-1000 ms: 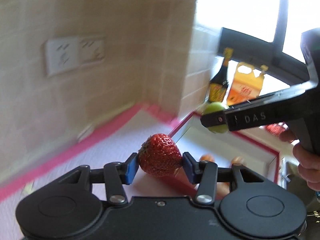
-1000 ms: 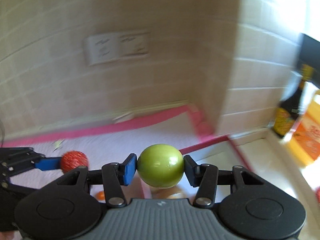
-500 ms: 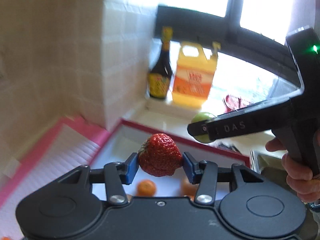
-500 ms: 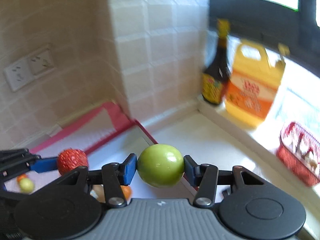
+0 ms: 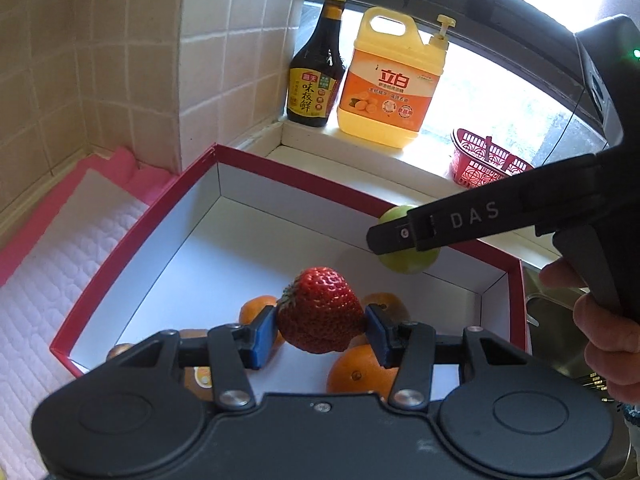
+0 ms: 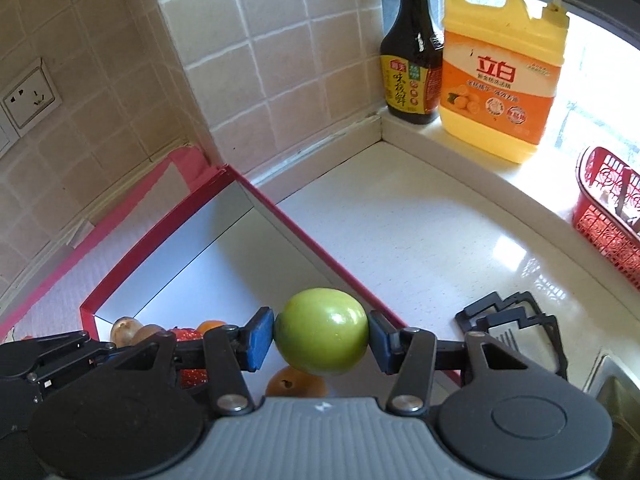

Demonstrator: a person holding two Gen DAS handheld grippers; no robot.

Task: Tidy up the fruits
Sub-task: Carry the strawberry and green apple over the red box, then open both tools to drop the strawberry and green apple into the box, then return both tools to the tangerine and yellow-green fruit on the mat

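Strawberry (image 5: 320, 312) sits pinched in my left gripper (image 5: 320, 330), green fruit (image 6: 321, 331) in my right gripper (image 6: 321, 338), both over the red-rimmed box (image 5: 132, 236) holding oranges (image 5: 360, 372). Beyond the box: pale counter (image 6: 400, 224), tiled wall (image 6: 260, 40), sauce bottle (image 5: 318, 76), detergent jug (image 5: 394, 84).

The right tool (image 6: 321, 334) grips a green apple (image 6: 321, 331) between its blue pads (image 6: 258, 338), above the red-rimmed box (image 6: 304, 236). Oranges (image 6: 296, 384) and a kiwi (image 6: 125, 329) lie inside. The left tool (image 6: 182, 346) holds a strawberry (image 6: 188, 336) at left. A sauce bottle (image 6: 410, 56), detergent jug (image 6: 504, 68) and red basket (image 6: 608, 220) stand beyond the white worktop (image 6: 420, 232).
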